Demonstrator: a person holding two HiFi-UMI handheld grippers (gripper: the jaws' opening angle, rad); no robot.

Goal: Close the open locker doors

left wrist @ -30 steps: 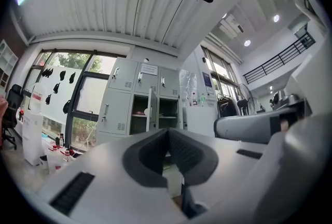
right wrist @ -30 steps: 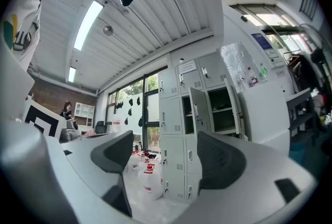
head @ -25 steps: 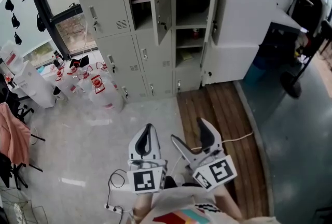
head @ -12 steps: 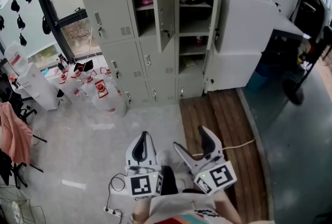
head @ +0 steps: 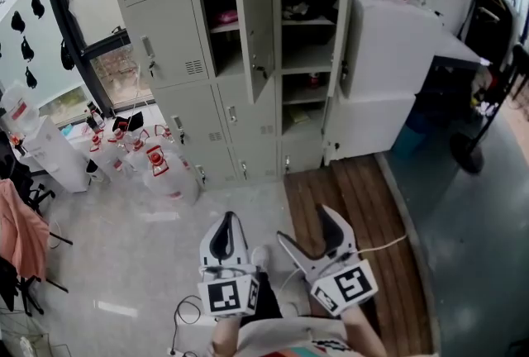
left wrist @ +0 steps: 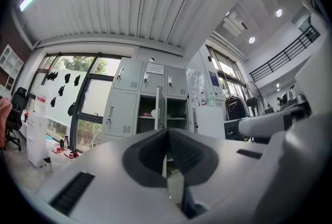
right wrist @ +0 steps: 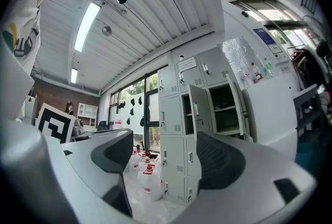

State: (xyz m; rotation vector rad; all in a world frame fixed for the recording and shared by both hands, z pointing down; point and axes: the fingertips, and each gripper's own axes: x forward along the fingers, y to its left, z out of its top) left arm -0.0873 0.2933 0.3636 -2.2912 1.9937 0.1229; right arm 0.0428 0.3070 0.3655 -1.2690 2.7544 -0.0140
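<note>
A bank of grey lockers (head: 178,33) stands ahead across the floor. Two of its doors hang open: a small upper door (head: 256,37) in the middle column, and a taller door (head: 341,37) at the right column, with shelves and small items showing behind. My left gripper (head: 225,235) is low in the head view, far from the lockers, its jaws shut on nothing. To its right, my right gripper (head: 318,233) is open and empty. The left gripper view looks over the left gripper (left wrist: 167,153) at the open small door (left wrist: 157,114). That small door (right wrist: 198,109) also shows beyond the right gripper (right wrist: 163,161).
Several large water jugs (head: 157,161) with red labels stand on the floor left of the lockers. A white cabinet (head: 388,58) adjoins the lockers on the right. A wooden platform (head: 347,207) with a white cable (head: 388,244) lies ahead on the right. A floor fan (head: 467,140) stands far right.
The lockers have slid a little lower in the head view. Both grippers sit slightly lower in frame, their jaws unchanged. The locker doors have not moved.
</note>
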